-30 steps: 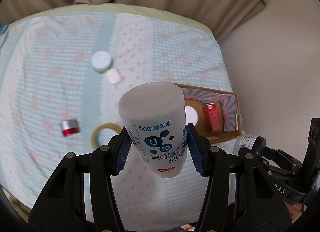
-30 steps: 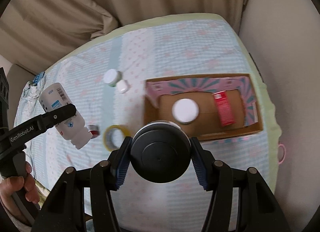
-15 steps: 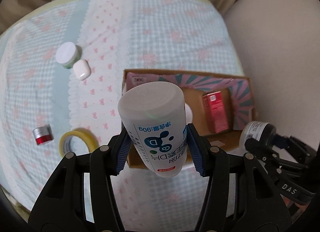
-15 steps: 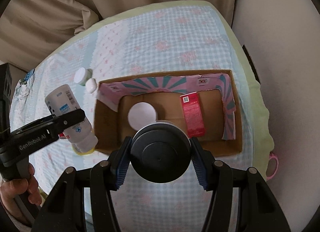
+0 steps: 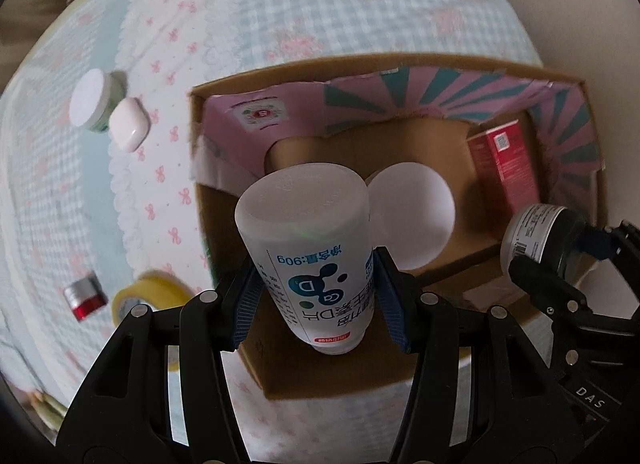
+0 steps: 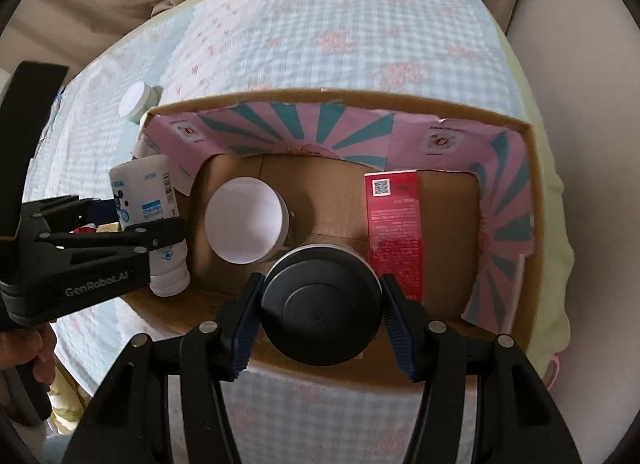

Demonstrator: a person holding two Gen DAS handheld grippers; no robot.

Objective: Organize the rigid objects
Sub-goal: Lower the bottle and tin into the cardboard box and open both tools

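- Step: placing. The left gripper (image 5: 320, 296) is clamped on the white bottle (image 5: 316, 248); the right gripper (image 6: 320, 328) is clamped on the black-lidded jar (image 6: 320, 304).
- Both items hang over the cardboard box (image 6: 528, 132).
- Next: lower each onto bare floor beside the white-lidded jar (image 6: 246, 220) and red carton (image 6: 394, 224), then release.

Inside the cardboard box (image 6: 524, 200), bare floor lies between the white-lidded jar (image 6: 246, 220) and red carton (image 6: 394, 224)

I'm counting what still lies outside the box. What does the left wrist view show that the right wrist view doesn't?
Left wrist only: the white earbud case and the silver-and-red jar, both on the bedspread.

Right wrist only: the person's hand.

Both: the cardboard box, red carton, white bottle and black-lidded jar, each gripped.
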